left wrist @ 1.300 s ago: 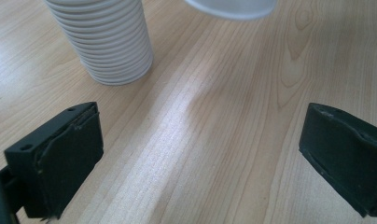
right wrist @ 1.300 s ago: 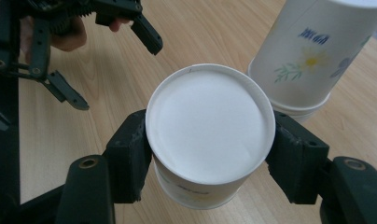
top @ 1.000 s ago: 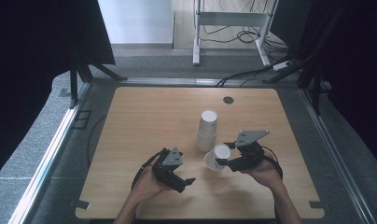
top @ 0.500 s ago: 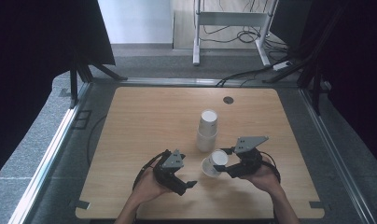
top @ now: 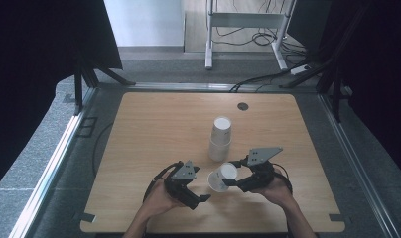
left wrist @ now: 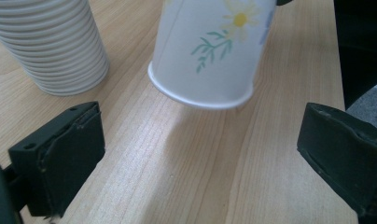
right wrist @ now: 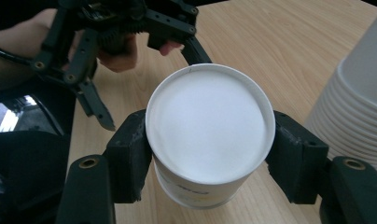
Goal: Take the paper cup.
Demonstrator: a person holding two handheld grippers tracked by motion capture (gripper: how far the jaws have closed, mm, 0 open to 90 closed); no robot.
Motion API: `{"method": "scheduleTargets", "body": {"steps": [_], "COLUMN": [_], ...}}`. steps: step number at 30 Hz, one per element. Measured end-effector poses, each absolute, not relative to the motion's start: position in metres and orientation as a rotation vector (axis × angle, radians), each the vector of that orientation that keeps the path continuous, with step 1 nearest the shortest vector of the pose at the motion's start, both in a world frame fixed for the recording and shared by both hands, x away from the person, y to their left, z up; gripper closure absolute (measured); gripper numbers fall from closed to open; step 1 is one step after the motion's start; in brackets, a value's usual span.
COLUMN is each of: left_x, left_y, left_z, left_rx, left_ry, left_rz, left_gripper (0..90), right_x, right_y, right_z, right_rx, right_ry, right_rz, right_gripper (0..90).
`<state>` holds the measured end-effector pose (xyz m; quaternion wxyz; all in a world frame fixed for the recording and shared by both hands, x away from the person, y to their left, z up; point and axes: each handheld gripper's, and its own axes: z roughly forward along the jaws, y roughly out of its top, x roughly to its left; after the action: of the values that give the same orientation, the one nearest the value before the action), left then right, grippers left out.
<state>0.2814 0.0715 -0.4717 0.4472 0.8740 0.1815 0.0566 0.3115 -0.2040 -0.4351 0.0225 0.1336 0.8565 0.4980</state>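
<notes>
A white paper cup with a flower print hangs tilted just above the table, its base up and its rim down. My right gripper is shut on it, a black pad pressed on each side of the cup wall. My left gripper rests low near the front edge with its jaws wide open. The cup is a little beyond them, and nothing lies between them. An upside-down stack of white paper cups stands mid-table behind both grippers.
The wooden table has a small dark round cap near its far edge. The cup stack is close on the left gripper's left and on the right gripper's right. Metal rails border the table.
The right gripper has brought the cup a little toward the near edge and the left gripper, away from the stack. The left gripper has not moved.
</notes>
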Motion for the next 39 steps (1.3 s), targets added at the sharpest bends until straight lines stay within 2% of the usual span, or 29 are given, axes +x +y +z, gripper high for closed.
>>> {"method": "scheduleTargets", "body": {"steps": [25, 31, 39], "left_x": [0.281, 0.280, 0.280], "left_y": [0.058, 0.056, 0.054], "left_z": [-0.486, -0.488, -0.491], "left_rx": [2.185, 2.186, 2.194], "left_ry": [0.388, 0.370, 0.364], "left_rz": [0.105, 0.099, 0.103], "left_gripper": [7.2, 13.6, 15.9], "right_x": [0.307, 0.306, 0.306], "right_y": [-0.188, -0.187, -0.187], "right_z": [-0.445, -0.445, -0.445], "right_rx": [0.347, 0.342, 0.340], "right_ry": [2.669, 2.667, 2.673], "right_rz": [1.697, 1.702, 1.701], "right_gripper": [36.3, 36.3, 36.3]}}
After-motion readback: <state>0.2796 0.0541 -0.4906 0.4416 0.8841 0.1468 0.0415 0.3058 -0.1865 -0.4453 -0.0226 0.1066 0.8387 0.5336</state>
